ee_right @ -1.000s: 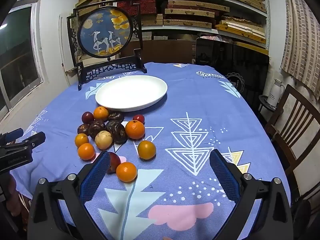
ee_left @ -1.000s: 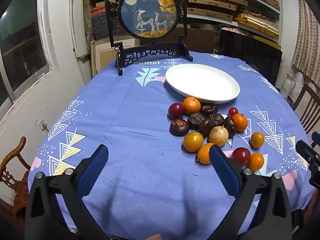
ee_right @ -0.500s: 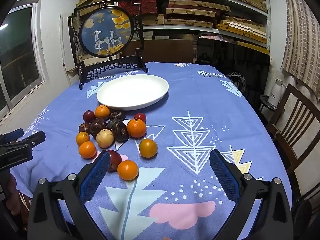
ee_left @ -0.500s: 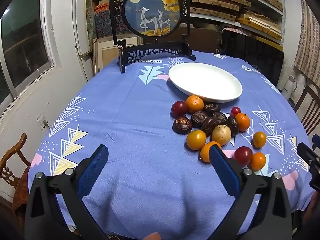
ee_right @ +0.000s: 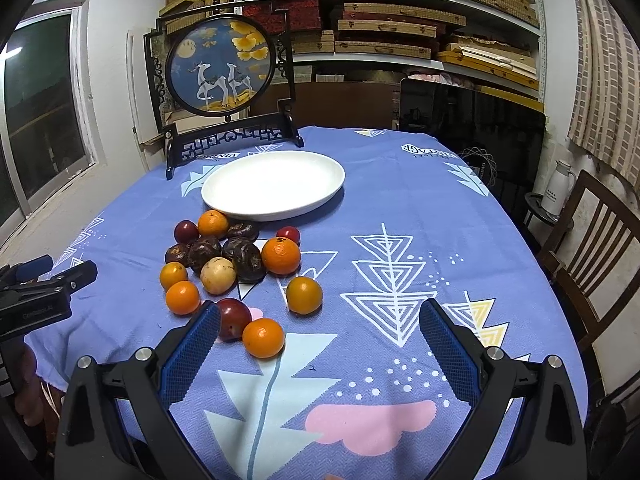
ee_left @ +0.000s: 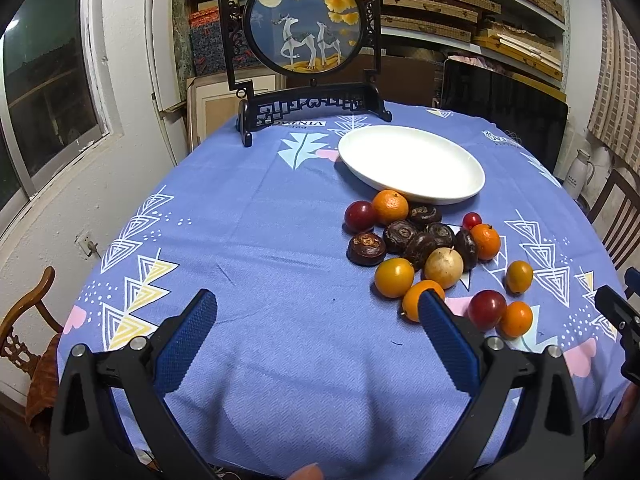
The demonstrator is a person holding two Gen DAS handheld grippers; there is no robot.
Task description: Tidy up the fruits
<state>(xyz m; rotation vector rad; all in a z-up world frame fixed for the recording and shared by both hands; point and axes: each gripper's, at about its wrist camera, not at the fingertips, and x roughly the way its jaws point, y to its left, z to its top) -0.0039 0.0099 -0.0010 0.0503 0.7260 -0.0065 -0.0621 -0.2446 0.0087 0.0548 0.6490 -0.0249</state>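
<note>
White plate (ee_right: 272,184) holds nothing; the fruit (ee_right: 236,264) lies loose beside it. Both your left gripper (ee_left: 316,320) and right gripper (ee_right: 320,328) gape wide, gripping nothing (approach stage). Next, likely close on the nearest orange (ee_right: 263,337).

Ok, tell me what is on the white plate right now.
Nothing shows on the white plate: its whole inner surface is bare in both views. The fruits all lie on the tablecloth in front of it. Whatever is under the plate is covered.
</note>
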